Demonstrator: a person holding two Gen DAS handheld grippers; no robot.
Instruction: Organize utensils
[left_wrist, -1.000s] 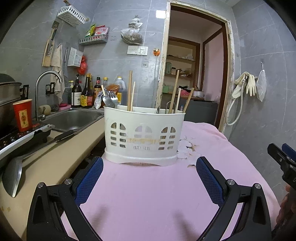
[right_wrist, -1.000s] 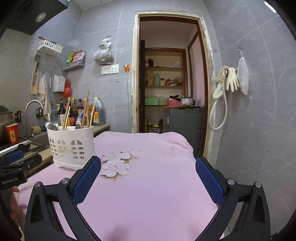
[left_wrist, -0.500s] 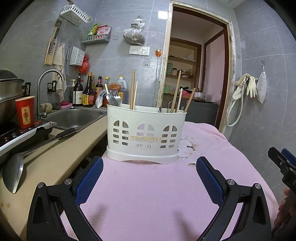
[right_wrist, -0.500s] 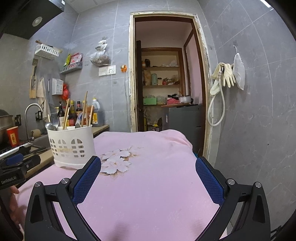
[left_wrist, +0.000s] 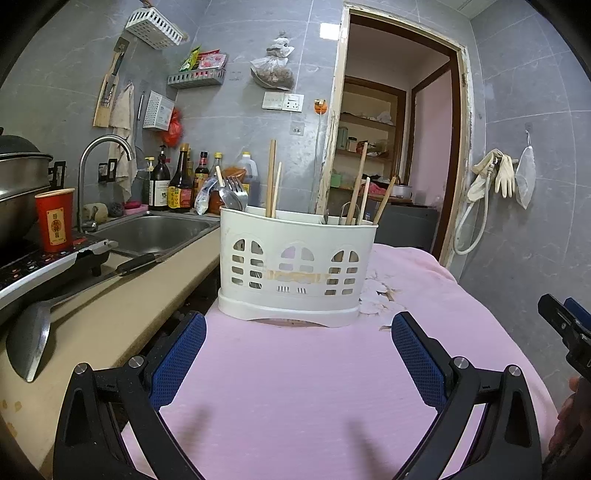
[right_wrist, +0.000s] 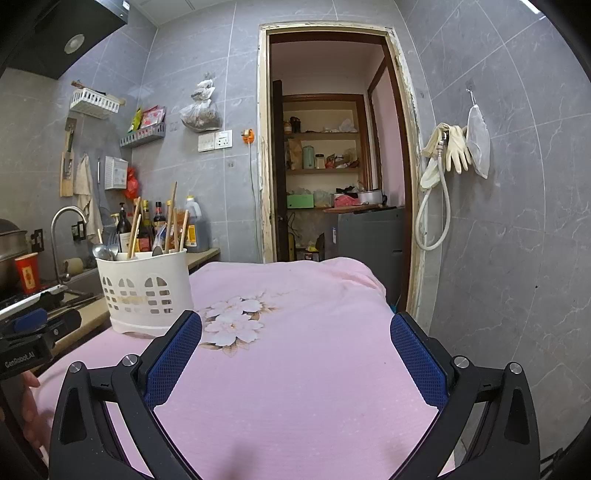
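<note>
My left tool (left_wrist: 297, 332) hangs wide open with nothing between its blue pads (left_wrist: 179, 360), low over the pink cloth (left_wrist: 295, 387) that covers the surface in front of me. Straight ahead of it, just beyond the fingertips, the white utensil holder (left_wrist: 297, 269) stands upright on the cloth, near the cloth's left edge and beside the beige counter (left_wrist: 110, 314). The holder has arched cut-outs along its front and a strip of worn tape across the middle. In its left part sit a fork (left_wrist: 236, 186) and a spoon (left_wrist: 229, 197), heads up. Two chopsticks (left_wrist: 271, 177) stand near the middle, and more wooden sticks (left_wrist: 356, 184) lean in the right part with what may be a metal loop handle, though I cannot make it out well.

My right tool (right_wrist: 295, 330) is also spread wide and empty, over the middle of the cloth, just past the white flower print (right_wrist: 234, 319). From this side the holder (right_wrist: 144, 291) is off to the left, well clear of the fingers. The left tool's body (right_wrist: 29, 343) shows at the left edge.

On the counter lies a steel ladle (left_wrist: 31, 339), bowl towards me, with a sink (left_wrist: 155, 230) behind it, a red paper cup (left_wrist: 54, 219) and a row of sauce bottles (left_wrist: 177, 181) by the wall.
</note>
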